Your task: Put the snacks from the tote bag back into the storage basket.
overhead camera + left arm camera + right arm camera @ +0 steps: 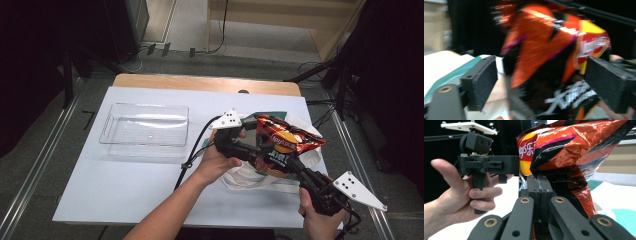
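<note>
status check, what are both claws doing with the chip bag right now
Right claw shut on chip bag, holding it above tote bag. Left claw open, bag between its pads, no grip. Clear bin off to left, nothing blocking.

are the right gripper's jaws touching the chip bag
Touching. The right gripper view shows the right gripper with both jaws pressed together on the chip bag's crinkled lower edge.
</note>
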